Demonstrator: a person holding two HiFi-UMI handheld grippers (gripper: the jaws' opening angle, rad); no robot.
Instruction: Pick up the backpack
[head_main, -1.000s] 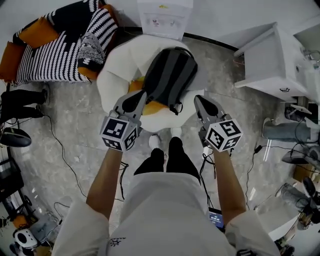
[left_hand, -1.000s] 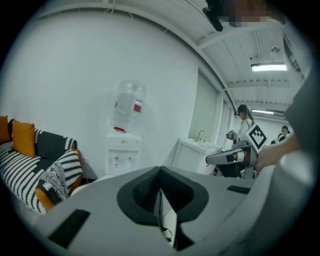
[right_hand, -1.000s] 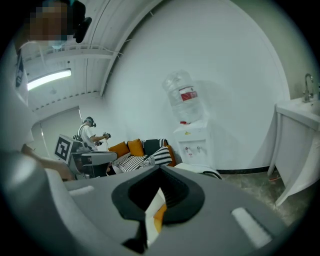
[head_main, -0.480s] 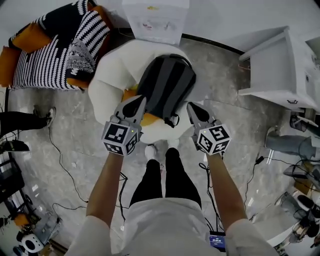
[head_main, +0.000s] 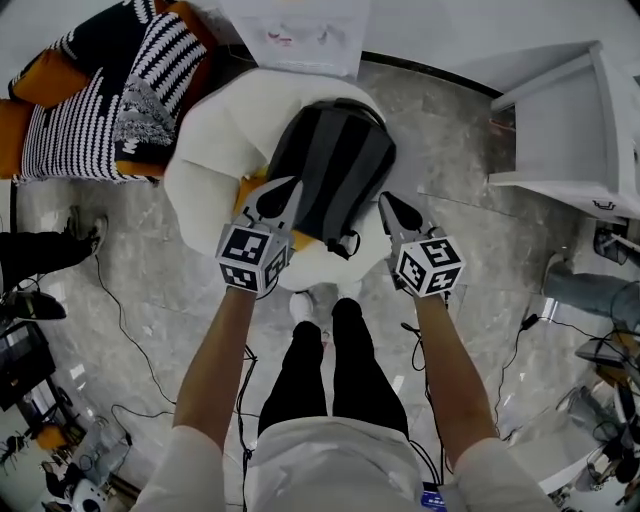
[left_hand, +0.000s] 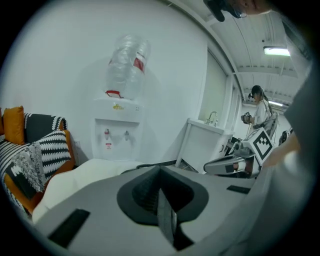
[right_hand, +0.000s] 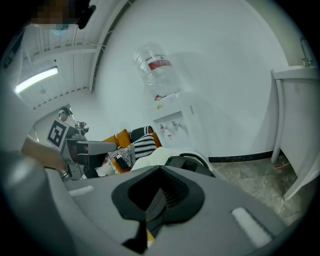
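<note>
Keeping the jaws of the left gripper (head_main: 288, 186) pressed fully together, with nothing caught between; doing the same with the right gripper (head_main: 386, 198), likewise clamped on nothing; aiming both forward and a little downward, one at each flank of the backpack (head_main: 335, 160), close to its near end yet apart from it, judging by the head view. Probably bracketing the bag this way to come at its sides or straps from both flanks at once; needing to part the jaws before any grasp.

Finding the backpack, dark with grey stripes, lying on a white padded seat (head_main: 205, 165), leaning into the backrest with its top toward the far wall; trailing a loose strap (head_main: 350, 240) over the near edge; covering most of an orange cushion (head_main: 300, 240).

Noting a water dispenser (head_main: 300, 30) right behind the seat, a striped sofa (head_main: 110, 100) to the left, a white cabinet (head_main: 565, 130) to the right, cables (head_main: 120, 300) snaking across the stone floor (head_main: 470, 240); standing with shoes (head_main: 300, 305) right up against the seat's front.

Seeing nothing between grippers and bag; expecting trouble only from the puffy seat crowding the bag's left side and from the dangling strap snagging during a lift.
</note>
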